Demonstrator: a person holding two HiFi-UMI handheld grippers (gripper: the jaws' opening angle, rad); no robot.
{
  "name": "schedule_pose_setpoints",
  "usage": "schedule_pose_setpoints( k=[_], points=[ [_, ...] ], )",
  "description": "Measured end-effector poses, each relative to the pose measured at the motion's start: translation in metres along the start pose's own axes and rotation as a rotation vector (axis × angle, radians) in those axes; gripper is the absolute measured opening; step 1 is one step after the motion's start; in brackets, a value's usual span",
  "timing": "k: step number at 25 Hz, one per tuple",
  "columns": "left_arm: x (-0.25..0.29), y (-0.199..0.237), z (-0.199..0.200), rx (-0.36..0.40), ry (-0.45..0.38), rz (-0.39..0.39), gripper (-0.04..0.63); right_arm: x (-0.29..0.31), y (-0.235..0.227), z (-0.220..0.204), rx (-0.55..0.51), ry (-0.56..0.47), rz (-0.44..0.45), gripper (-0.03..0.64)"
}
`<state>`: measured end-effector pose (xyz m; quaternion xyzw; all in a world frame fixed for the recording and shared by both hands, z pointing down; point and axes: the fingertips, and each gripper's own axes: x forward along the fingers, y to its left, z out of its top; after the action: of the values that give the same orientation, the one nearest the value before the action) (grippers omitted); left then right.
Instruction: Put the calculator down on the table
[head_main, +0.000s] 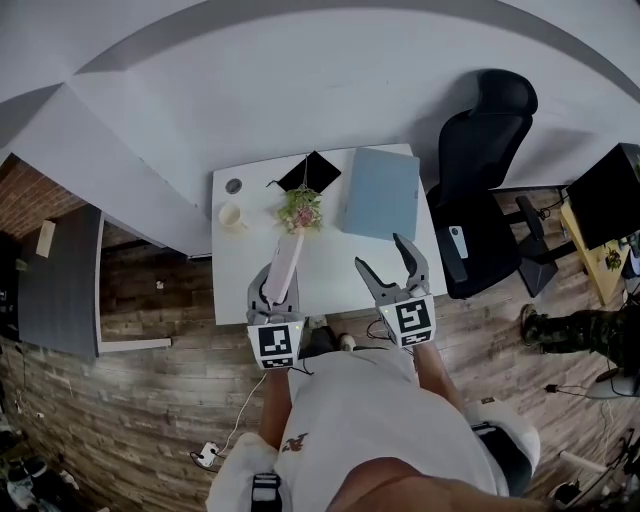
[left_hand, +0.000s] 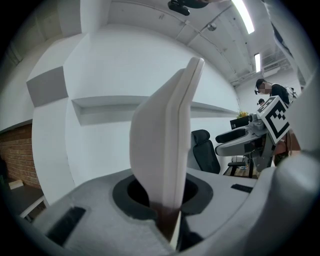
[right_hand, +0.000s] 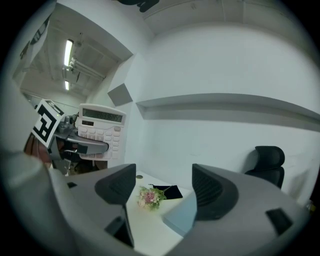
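A pinkish-white calculator (head_main: 284, 265) stands on edge between the jaws of my left gripper (head_main: 278, 290), held above the near part of the white table (head_main: 330, 275). In the left gripper view the calculator (left_hand: 167, 145) rises edge-on out of the left gripper (left_hand: 165, 197), which is shut on its lower end. From the right gripper view I see its keys and display (right_hand: 102, 131). My right gripper (head_main: 380, 252) hovers to the right of it over the table, open and with nothing between its jaws (right_hand: 165, 187).
On the table lie a small bunch of flowers (head_main: 301, 210), a cup (head_main: 231, 215), a black card (head_main: 309, 172) and a blue-grey closed laptop (head_main: 381, 192). A black office chair (head_main: 485, 180) stands to the right of the table. A person stands far off (left_hand: 270, 92).
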<state>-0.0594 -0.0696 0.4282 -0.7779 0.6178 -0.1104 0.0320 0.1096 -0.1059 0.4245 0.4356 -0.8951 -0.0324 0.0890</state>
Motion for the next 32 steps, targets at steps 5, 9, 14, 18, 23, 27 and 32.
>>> schedule_pose_setpoints(
  k=[5, 9, 14, 18, 23, 27, 32],
  points=[
    [0.02, 0.014, -0.002, -0.006, -0.006, -0.026, 0.069, 0.018, -0.003, 0.002, -0.003, 0.008, -0.024, 0.351],
    [0.034, 0.029, -0.003, -0.007, -0.01, -0.039, 0.069, 0.038, -0.002, 0.004, -0.001, 0.016, -0.037, 0.35],
    [0.045, 0.052, -0.009, -0.016, -0.009, -0.05, 0.069, 0.062, 0.004, 0.006, -0.003, 0.028, -0.048, 0.348],
    [0.058, 0.068, -0.013, -0.026, -0.006, -0.065, 0.069, 0.082, 0.006, 0.008, -0.007, 0.042, -0.059, 0.345],
    [0.07, 0.085, -0.021, -0.039, -0.005, -0.084, 0.069, 0.101, 0.011, 0.007, -0.013, 0.062, -0.077, 0.342],
    [0.078, 0.098, -0.029, -0.056, -0.001, -0.1, 0.069, 0.114, 0.014, 0.007, -0.021, 0.08, -0.093, 0.341],
    [0.09, 0.108, -0.036, -0.07, 0.006, -0.127, 0.069, 0.125, 0.014, 0.007, -0.031, 0.104, -0.117, 0.339]
  ],
)
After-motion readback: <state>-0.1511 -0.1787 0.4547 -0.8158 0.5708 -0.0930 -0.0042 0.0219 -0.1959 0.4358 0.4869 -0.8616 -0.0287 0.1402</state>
